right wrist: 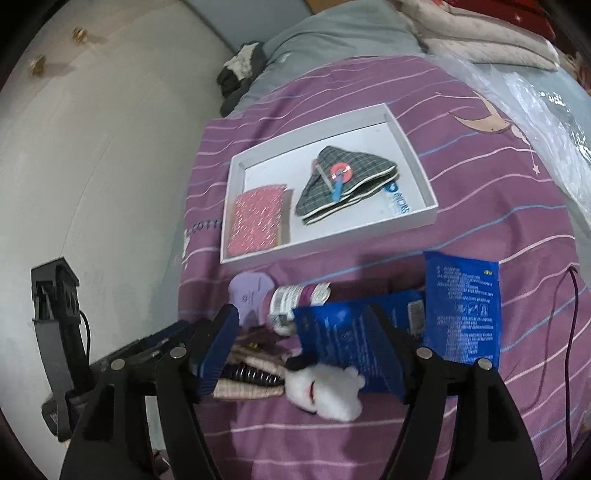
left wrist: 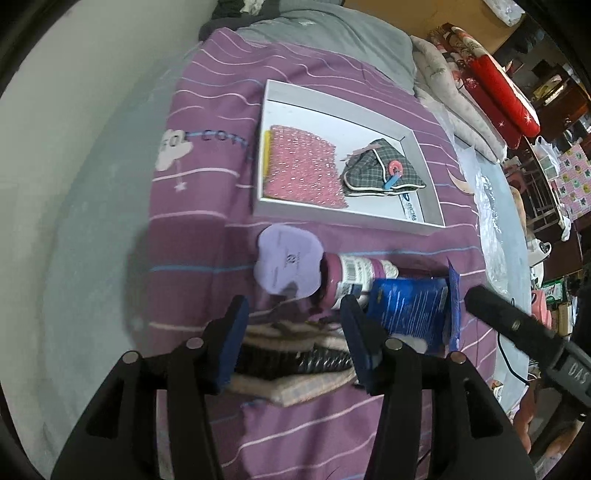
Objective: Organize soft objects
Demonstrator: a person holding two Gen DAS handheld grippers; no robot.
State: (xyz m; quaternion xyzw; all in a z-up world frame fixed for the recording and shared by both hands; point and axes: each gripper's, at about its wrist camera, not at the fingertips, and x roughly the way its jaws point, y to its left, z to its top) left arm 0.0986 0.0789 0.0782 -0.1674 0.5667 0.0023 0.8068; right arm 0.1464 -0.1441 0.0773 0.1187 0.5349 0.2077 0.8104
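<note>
A white tray (left wrist: 428, 155) (right wrist: 417, 147) lies on the purple striped bedspread and holds a pink sparkly sponge (left wrist: 303, 166) (right wrist: 258, 221) and a folded grey plaid cloth (left wrist: 376, 170) (right wrist: 343, 184). In front of it lie a lilac pad (left wrist: 288, 262) (right wrist: 249, 291), a labelled bottle (left wrist: 351, 277) (right wrist: 299, 295) and blue packets (left wrist: 410, 302) (right wrist: 461, 306). My left gripper (left wrist: 295, 343) is open, its pads on either side of a beige and dark folded fabric (left wrist: 295, 369) (right wrist: 251, 373). My right gripper (right wrist: 306, 354) is open above a white plush (right wrist: 325, 391).
A wall runs along the left. Grey bedding (left wrist: 332, 33), folded quilts and a red cushion (left wrist: 495, 85) lie at the back right. Clear plastic wrap (right wrist: 546, 103) covers the bed's right side. A cable (right wrist: 570, 350) trails at the right.
</note>
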